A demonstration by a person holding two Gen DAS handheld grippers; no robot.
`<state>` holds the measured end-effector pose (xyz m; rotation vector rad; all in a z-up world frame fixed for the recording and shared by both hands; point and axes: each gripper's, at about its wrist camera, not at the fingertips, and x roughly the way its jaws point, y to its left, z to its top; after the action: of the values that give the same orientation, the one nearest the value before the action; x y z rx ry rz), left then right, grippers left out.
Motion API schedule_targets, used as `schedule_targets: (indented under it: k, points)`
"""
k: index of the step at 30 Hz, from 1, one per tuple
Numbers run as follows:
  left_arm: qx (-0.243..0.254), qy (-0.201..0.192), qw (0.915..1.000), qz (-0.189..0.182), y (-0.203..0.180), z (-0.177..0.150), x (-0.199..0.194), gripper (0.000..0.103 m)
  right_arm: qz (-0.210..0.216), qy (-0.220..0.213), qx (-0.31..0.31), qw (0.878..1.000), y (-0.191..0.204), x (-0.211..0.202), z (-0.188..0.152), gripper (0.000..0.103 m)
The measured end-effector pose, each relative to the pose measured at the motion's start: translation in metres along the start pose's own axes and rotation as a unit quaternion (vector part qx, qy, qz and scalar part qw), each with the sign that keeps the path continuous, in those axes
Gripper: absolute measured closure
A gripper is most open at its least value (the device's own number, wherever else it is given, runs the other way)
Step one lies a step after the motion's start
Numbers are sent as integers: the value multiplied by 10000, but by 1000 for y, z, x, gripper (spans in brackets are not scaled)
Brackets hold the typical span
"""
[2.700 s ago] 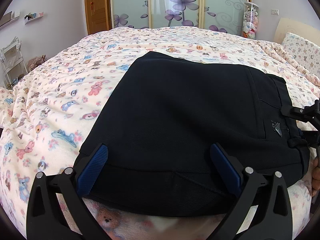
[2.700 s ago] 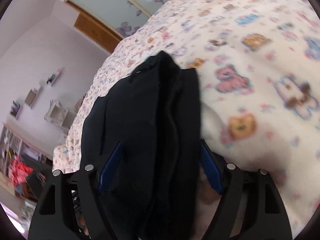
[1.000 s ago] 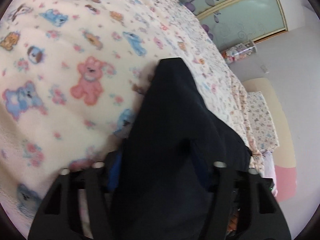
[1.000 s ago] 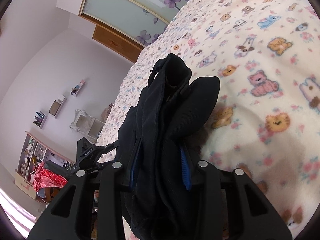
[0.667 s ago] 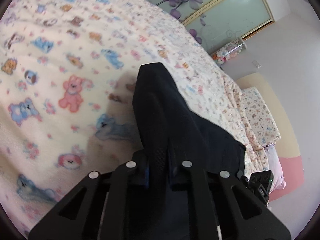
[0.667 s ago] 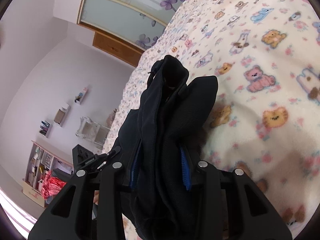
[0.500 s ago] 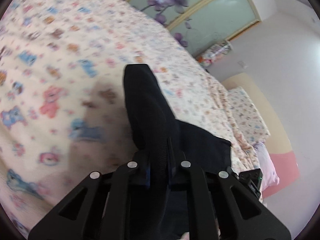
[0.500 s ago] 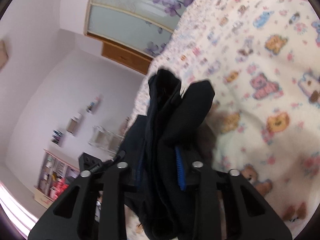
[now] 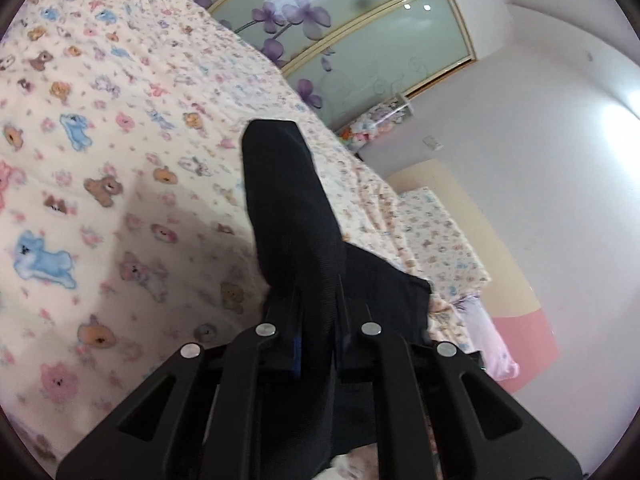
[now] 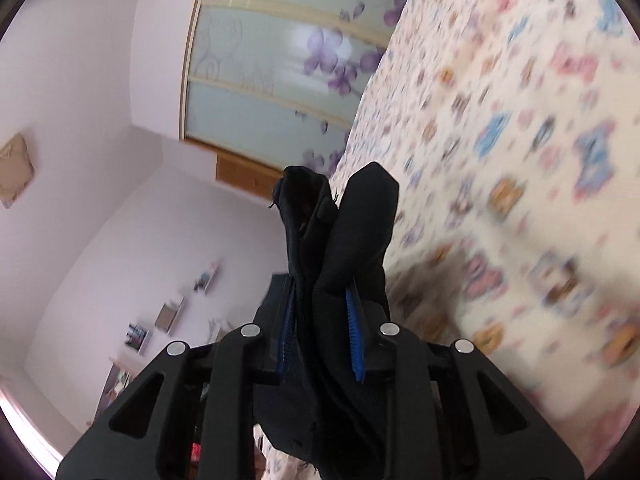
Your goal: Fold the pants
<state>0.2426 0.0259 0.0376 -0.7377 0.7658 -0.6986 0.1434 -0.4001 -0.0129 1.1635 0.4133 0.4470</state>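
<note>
Over the teddy-print bedspread (image 9: 100, 152), the left gripper (image 9: 318, 320) and right gripper (image 10: 322, 328) each pinch a bunched end of the black pants (image 9: 288, 200) between their fingers, so both should carry level, keeping cloth taut.

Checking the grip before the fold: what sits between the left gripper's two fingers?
A bunched fold of the black pants, clamped in the left gripper; nothing else shows there. The left wrist view shows it.

Black pants (image 9: 292, 216) against a cream blanket (image 9: 120, 128) printed with pastel cartoon animals.
</note>
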Motion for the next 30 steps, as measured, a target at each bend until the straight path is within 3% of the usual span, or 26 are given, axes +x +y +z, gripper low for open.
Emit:
schedule_targets:
  k: [3,6,8,10,11,14,16,17,19,21,23,24,25,27,28,30]
  points:
    - [-171,81,9991,370,16,-4,14,92,-388,-69,114,9992,-15,1,3,79]
    - [-541,118,9940,943,42,-7,21,82,-1132,-44,170,9934,-31,7,0,78]
    - [-877,40,9926,840,53,-7,12,63,-1424,-21,218,9896,-34,7,2,72]
    - [-1108,-260,9902,805,58,-2,-9,36,-1747,-67,116,9845,-28,5,3,58]
    - [-1125,-426,9890,855,59,0,-19,29,-1896,-145,11,9817,-22,2,2,46]
    - [-750,-914,9893,859,38,6,-50,23,-2183,-681,-531,9721,8,-15,0,44]
    - [-142,-872,9939,663,10,1,-54,16,-1873,-756,-1051,9737,35,-18,-5,44]
    - [184,-710,9960,509,-5,-4,-50,11,-1563,-540,-1196,9789,44,-14,-8,44]
    - [622,-289,9973,259,-29,-17,-34,9,-942,0,-1203,9883,52,2,-15,44]
    - [783,79,9968,122,-39,-27,-16,9,-703,398,-1172,9898,55,17,-23,40]
    - [810,392,9955,292,-37,-37,6,9,-836,672,-1206,9869,52,30,-28,30]
    - [777,459,9951,406,-33,-40,11,9,-1007,735,-1186,9851,48,34,-27,21]
    - [640,588,9938,688,-20,-44,23,9,-1344,769,-1118,9816,41,37,-26,21]
    - [470,668,9921,956,2,-46,32,15,-1828,817,-916,9755,20,43,-20,25]
    - [395,643,9920,1015,14,-47,36,22,-1710,800,-615,9801,2,44,-15,29]
    - [324,463,9948,852,27,-48,38,24,-1659,683,-355,9831,-12,40,-8,37]
